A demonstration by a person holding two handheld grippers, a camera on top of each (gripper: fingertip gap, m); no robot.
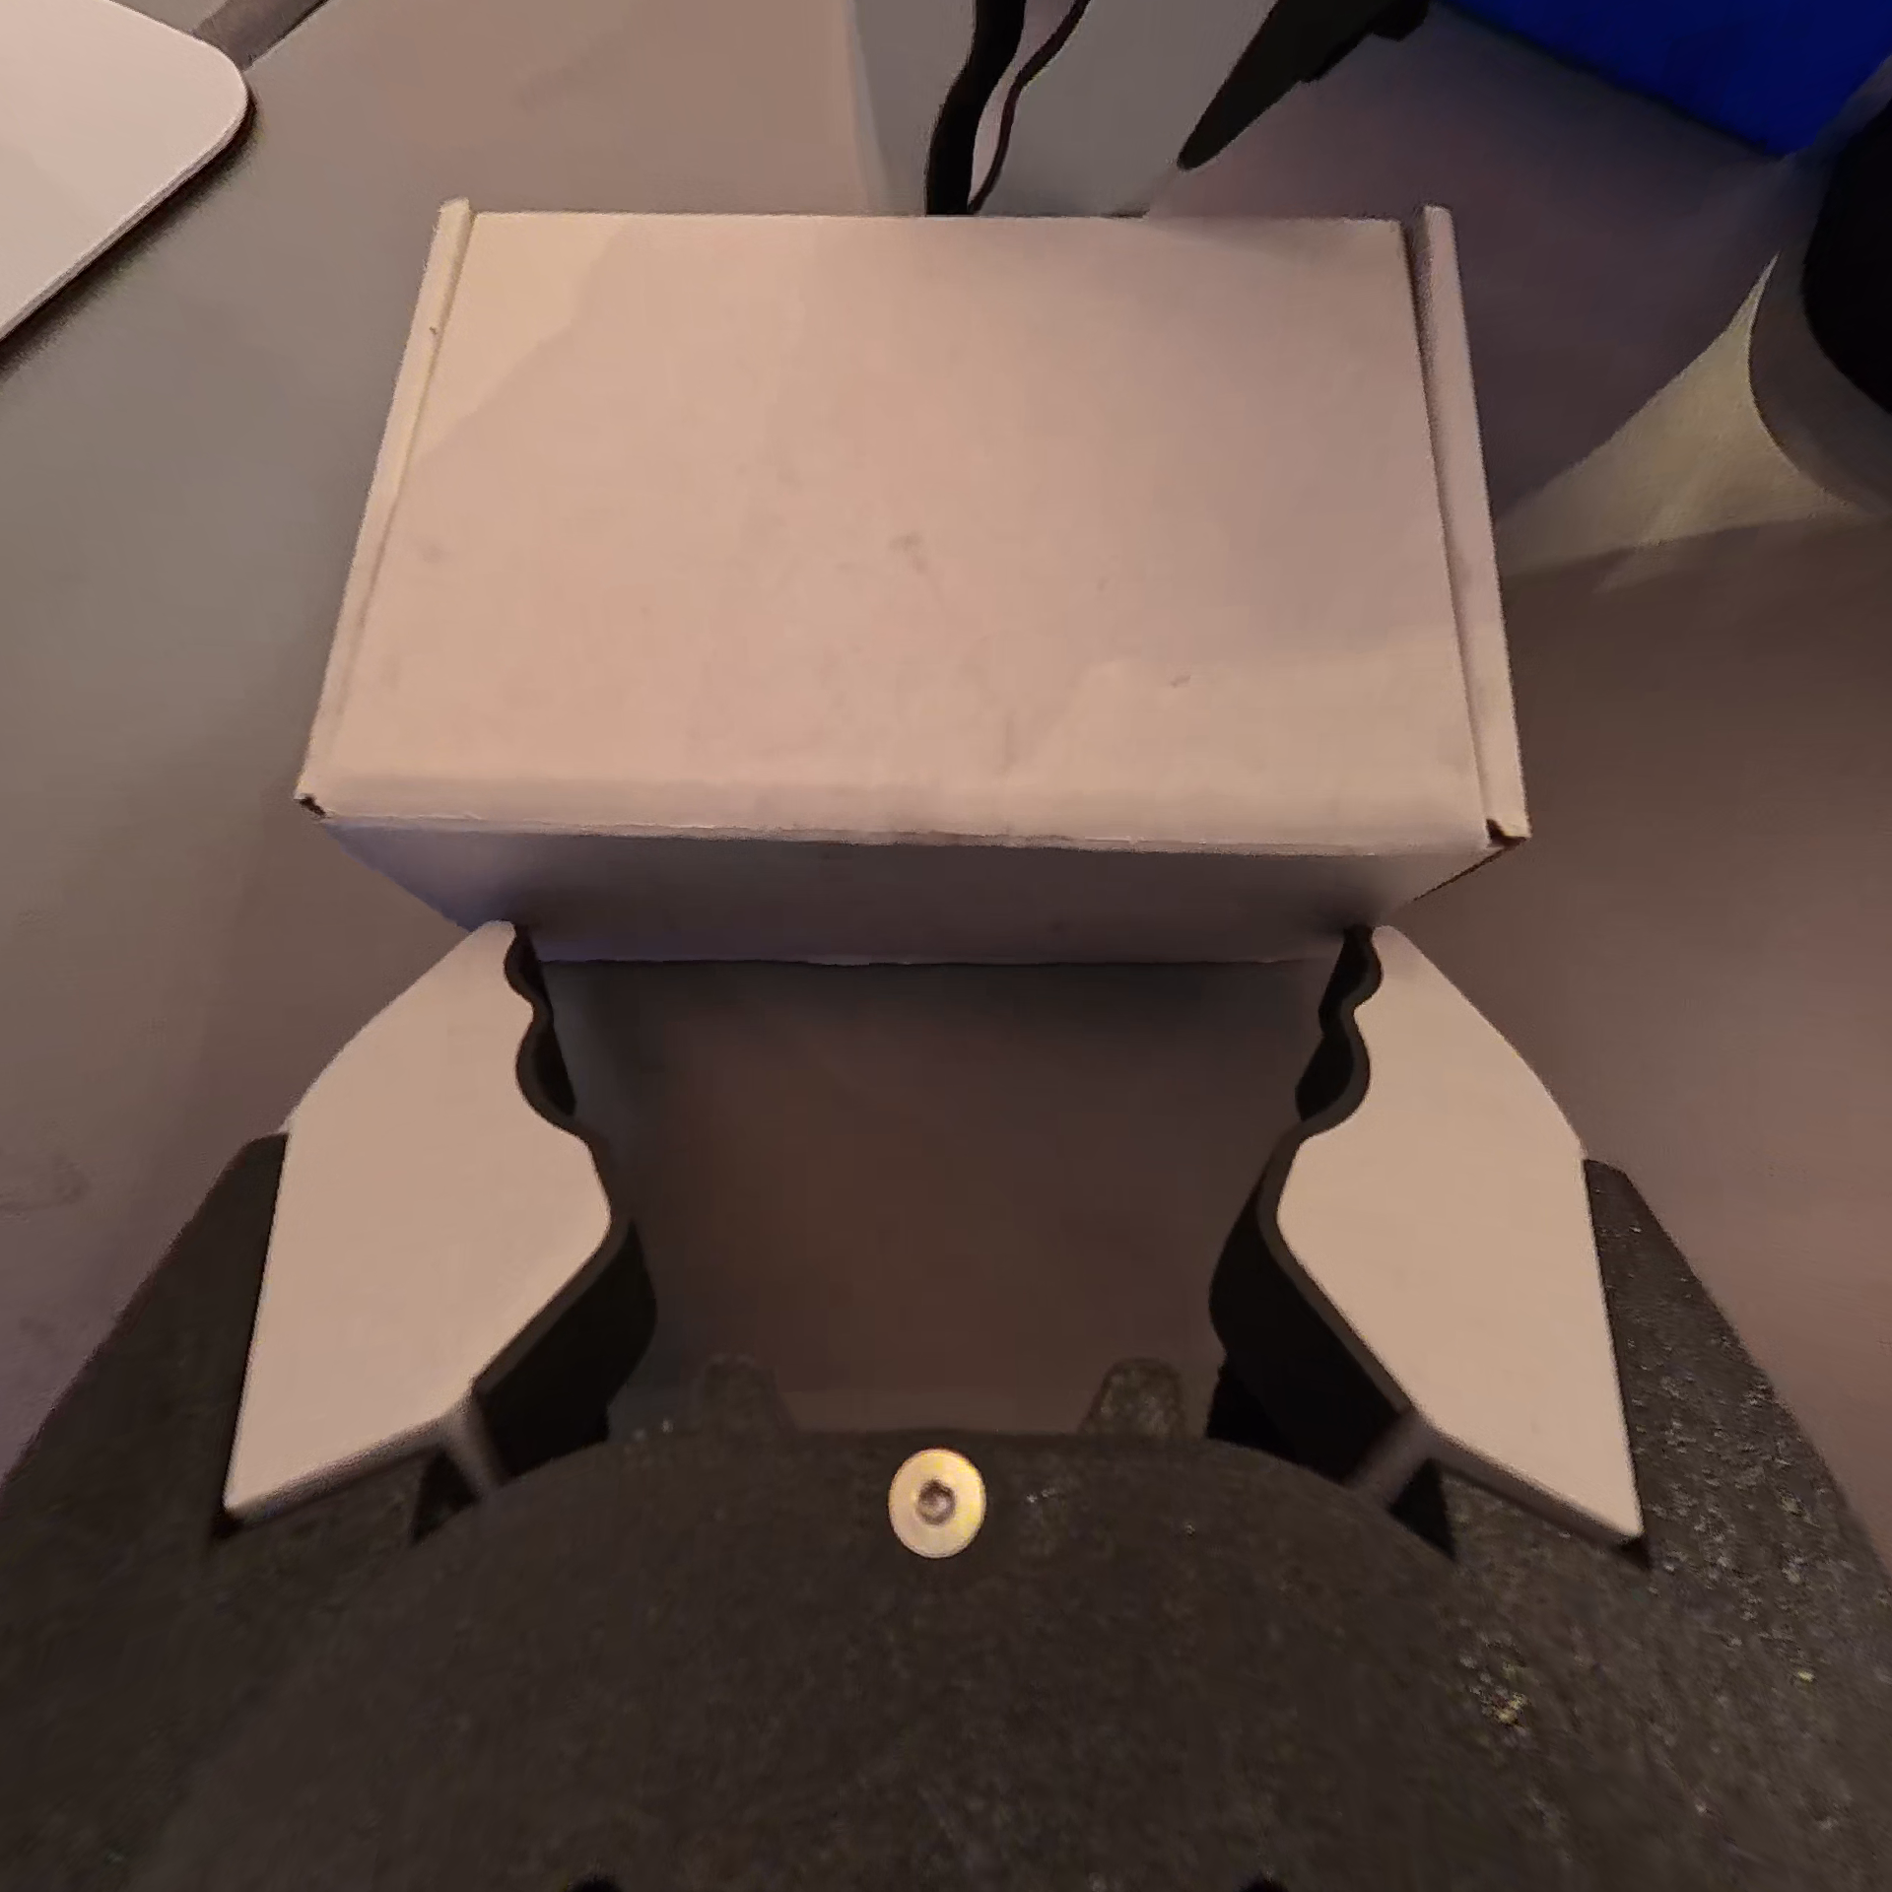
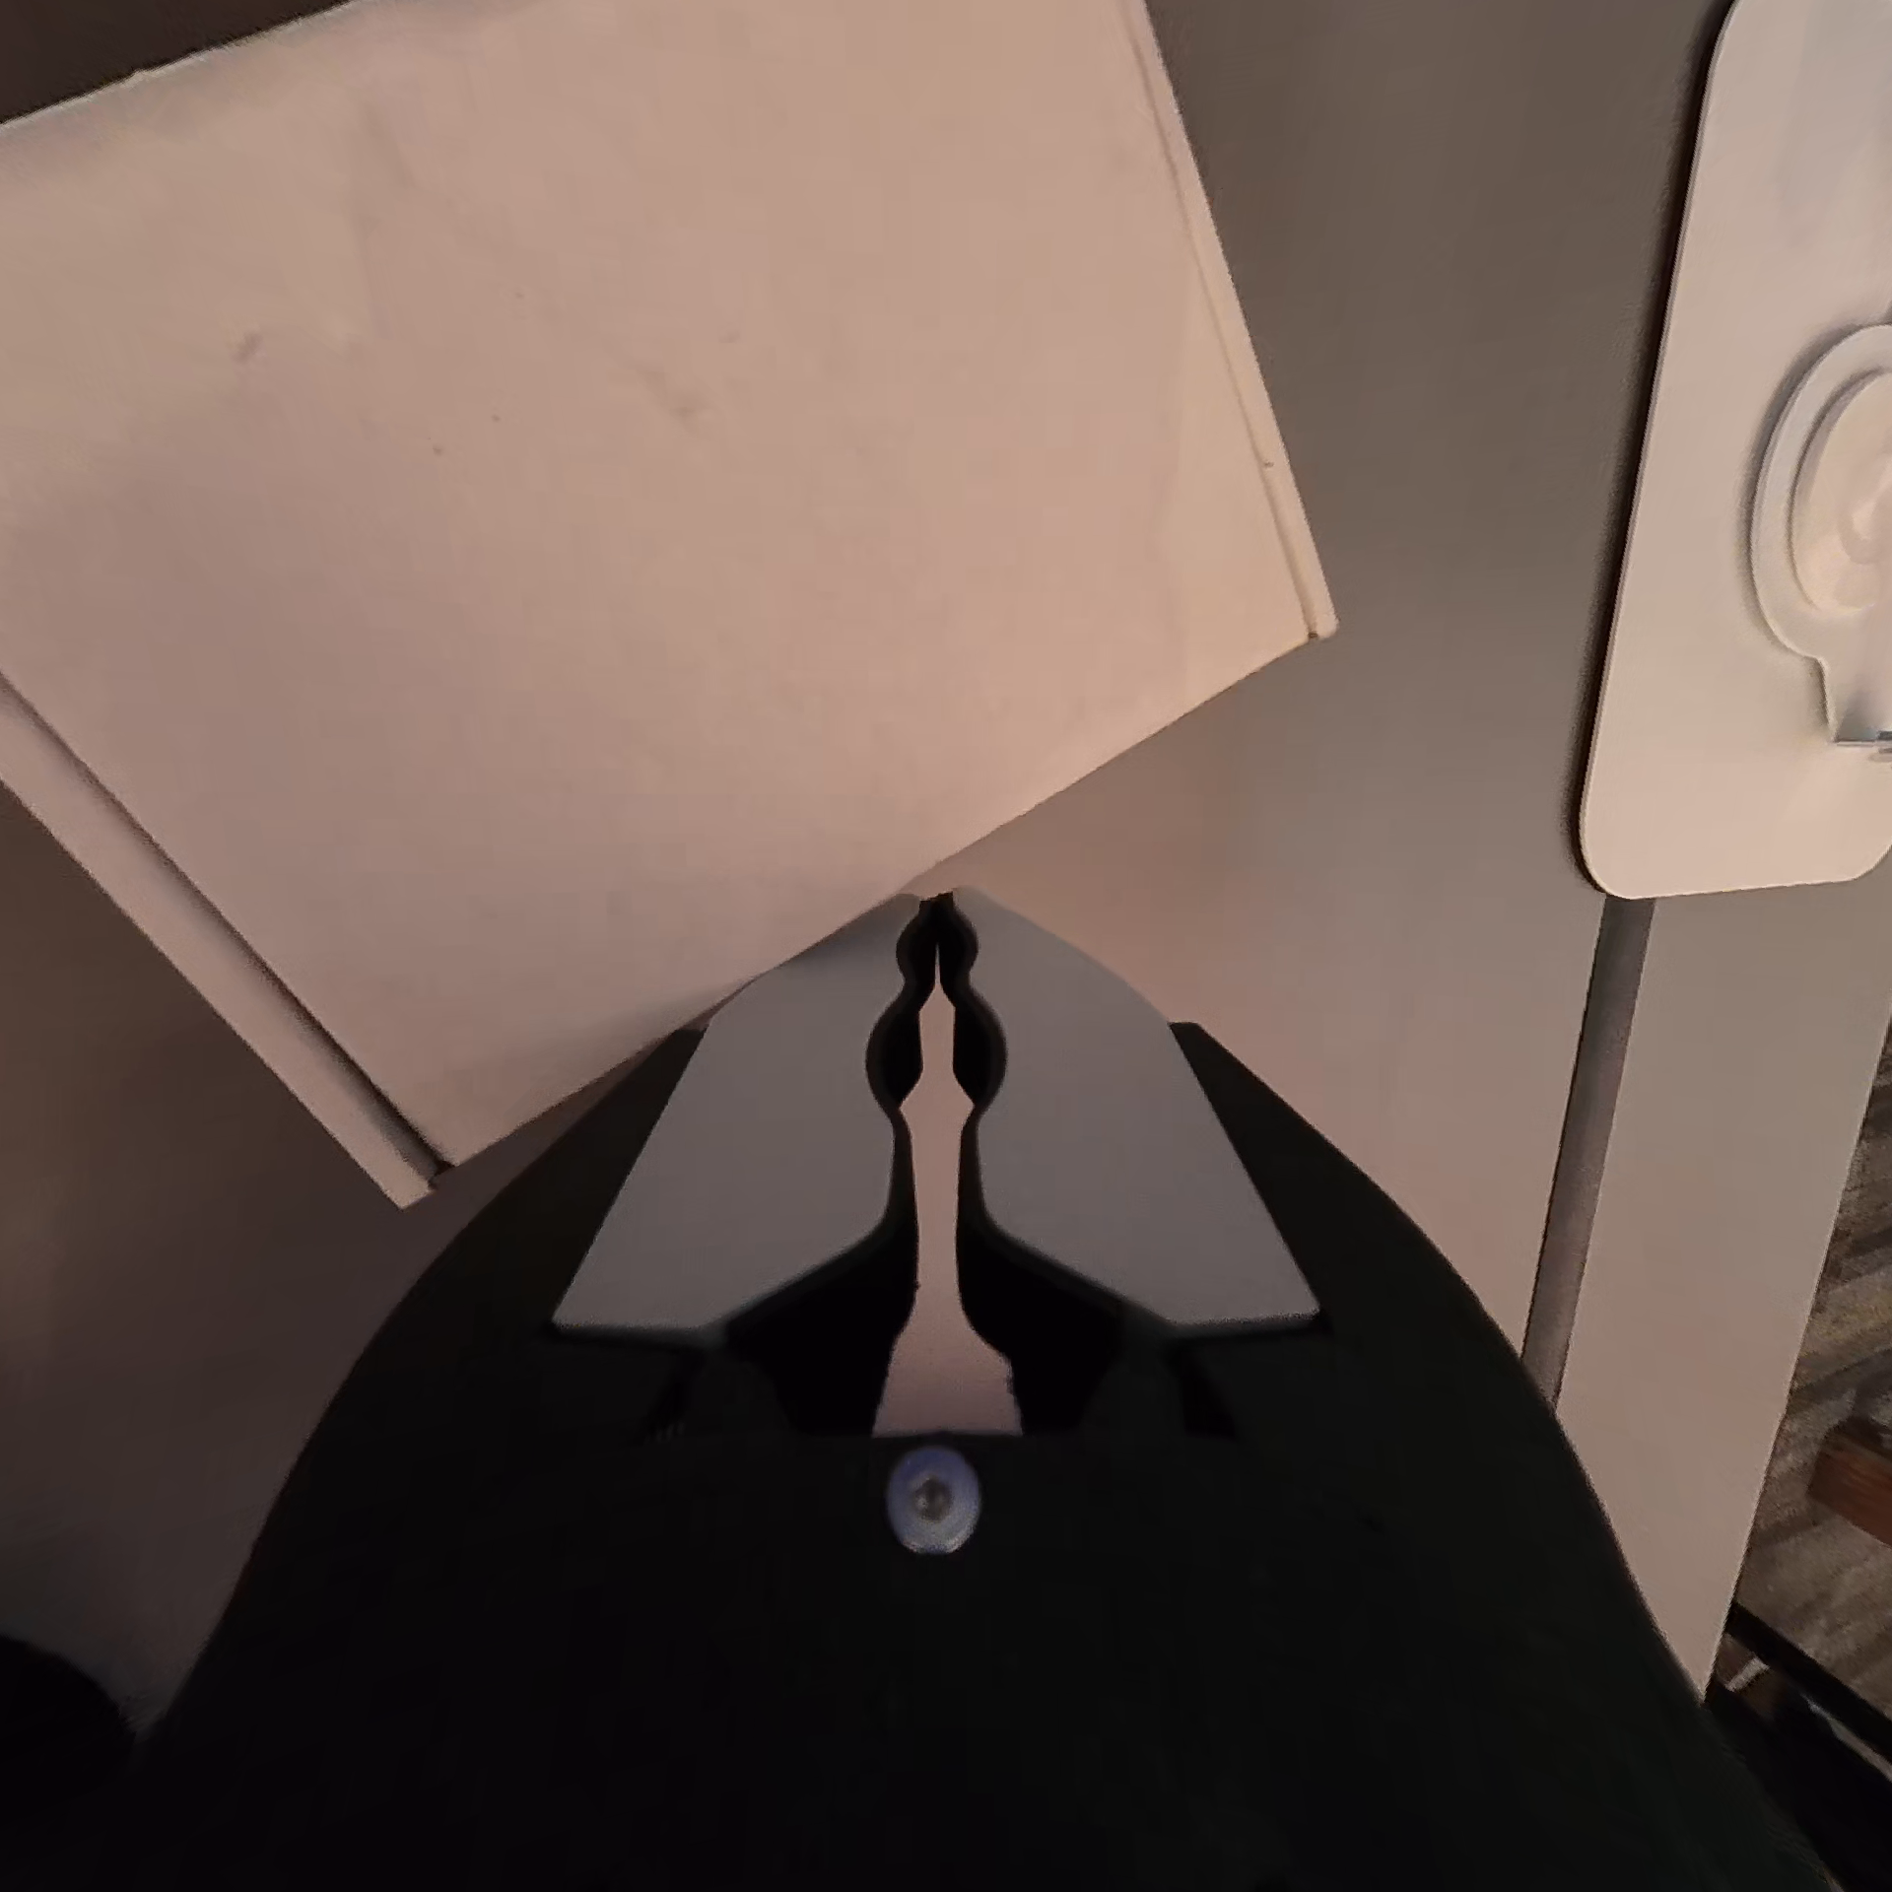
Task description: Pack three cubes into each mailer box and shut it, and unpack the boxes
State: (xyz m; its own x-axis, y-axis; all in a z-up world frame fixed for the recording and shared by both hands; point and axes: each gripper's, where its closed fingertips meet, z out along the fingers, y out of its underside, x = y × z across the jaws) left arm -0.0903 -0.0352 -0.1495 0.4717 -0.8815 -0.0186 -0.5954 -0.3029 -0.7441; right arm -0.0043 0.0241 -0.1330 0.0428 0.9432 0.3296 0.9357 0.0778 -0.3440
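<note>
A shut white mailer box (image 1: 901, 512) stands on the grey table straight ahead in the left wrist view. My left gripper (image 1: 937, 947) is open wide and empty, its fingertips (image 1: 502, 947) level with the foot of the box's near wall. In the right wrist view a white mailer box (image 2: 614, 461) lies turned at an angle, its lid down. My right gripper (image 2: 937, 903) is shut, with its tips over the near edge of that lid; I cannot tell if they touch it. No cubes are in view.
A white rounded slab (image 1: 82, 154) lies at the far left, with black cables (image 1: 983, 102) and a blue object (image 1: 1689, 61) behind the box. A white plate with a round fitting (image 2: 1740, 512) lies to the right, near the table's right edge (image 2: 1577, 1126). One gripper's finger ends stand about 12 centimetres off the other's.
</note>
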